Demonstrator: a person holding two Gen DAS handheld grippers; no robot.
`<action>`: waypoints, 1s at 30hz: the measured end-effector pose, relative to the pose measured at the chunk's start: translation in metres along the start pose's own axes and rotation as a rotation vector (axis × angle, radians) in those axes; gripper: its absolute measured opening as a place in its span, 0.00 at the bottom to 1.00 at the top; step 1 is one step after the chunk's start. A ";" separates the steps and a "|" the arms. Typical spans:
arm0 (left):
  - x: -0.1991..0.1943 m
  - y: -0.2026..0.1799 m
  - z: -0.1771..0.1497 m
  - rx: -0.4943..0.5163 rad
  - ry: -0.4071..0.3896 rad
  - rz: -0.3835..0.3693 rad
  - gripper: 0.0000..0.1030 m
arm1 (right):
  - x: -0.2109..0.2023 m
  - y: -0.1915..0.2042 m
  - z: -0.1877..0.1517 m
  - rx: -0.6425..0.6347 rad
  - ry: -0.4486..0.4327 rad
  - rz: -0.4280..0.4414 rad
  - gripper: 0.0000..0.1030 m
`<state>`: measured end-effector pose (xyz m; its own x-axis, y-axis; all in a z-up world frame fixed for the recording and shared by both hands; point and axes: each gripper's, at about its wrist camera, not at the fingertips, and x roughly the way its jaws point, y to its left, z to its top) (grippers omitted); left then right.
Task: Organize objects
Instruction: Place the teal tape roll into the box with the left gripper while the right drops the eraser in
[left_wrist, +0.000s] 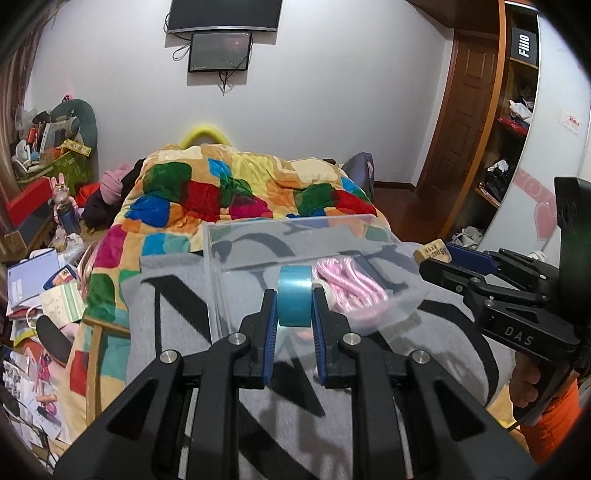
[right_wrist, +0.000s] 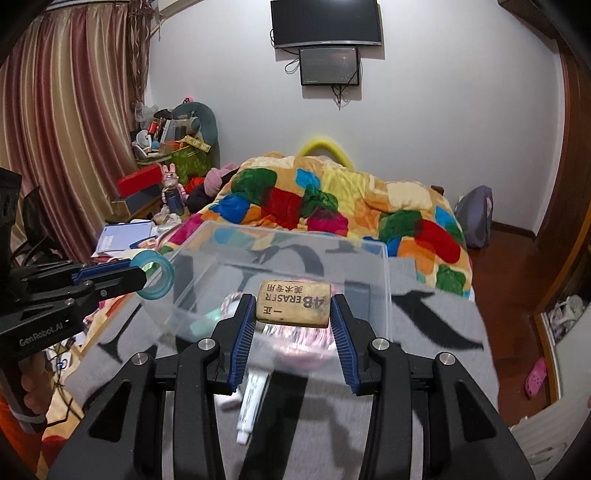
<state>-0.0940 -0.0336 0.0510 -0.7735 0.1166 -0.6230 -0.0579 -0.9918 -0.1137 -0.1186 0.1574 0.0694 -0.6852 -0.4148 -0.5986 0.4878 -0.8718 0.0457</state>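
Two claws are working over one clear plastic box (left_wrist: 258, 236) that is sitting on a grey blanket (left_wrist: 177, 306) with black lettering, spread across the bed. The left claw (left_wrist: 294, 306) is clamping one roll of blue tape (left_wrist: 294, 301) on edge between its two blue pads, holding it at the box's near wall. The right claw (right_wrist: 293, 314) is gripping one tan eraser (right_wrist: 293, 304), printed "4B ERASER", flat between its pads, hovering above the box's near rim.

Inside the box one bundle of pink cord (left_wrist: 349, 282) is lying on the floor of the box; the right wrist view is blurring it, so whether a second pale greenish item beside it is inside the box is hard to tell. One white tube-like object (right_wrist: 251, 406) is lying on the blanket, outside the box and under the right claw.

One multicoloured patchwork quilt (right_wrist: 332, 199) is covering the far half of the bed. Two dark screens (right_wrist: 325, 22) are hanging on the wall.
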 end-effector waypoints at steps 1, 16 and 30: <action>0.002 0.000 0.002 0.002 0.000 0.005 0.17 | 0.004 0.000 0.003 -0.001 0.002 -0.001 0.37; 0.071 0.005 0.006 -0.019 0.140 0.009 0.17 | 0.081 -0.023 0.004 0.070 0.173 0.008 0.37; 0.063 -0.004 0.004 0.008 0.146 -0.010 0.18 | 0.072 -0.011 0.000 0.007 0.184 0.013 0.39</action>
<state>-0.1451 -0.0228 0.0156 -0.6729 0.1320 -0.7279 -0.0704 -0.9909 -0.1146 -0.1727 0.1371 0.0257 -0.5682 -0.3715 -0.7343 0.4916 -0.8688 0.0592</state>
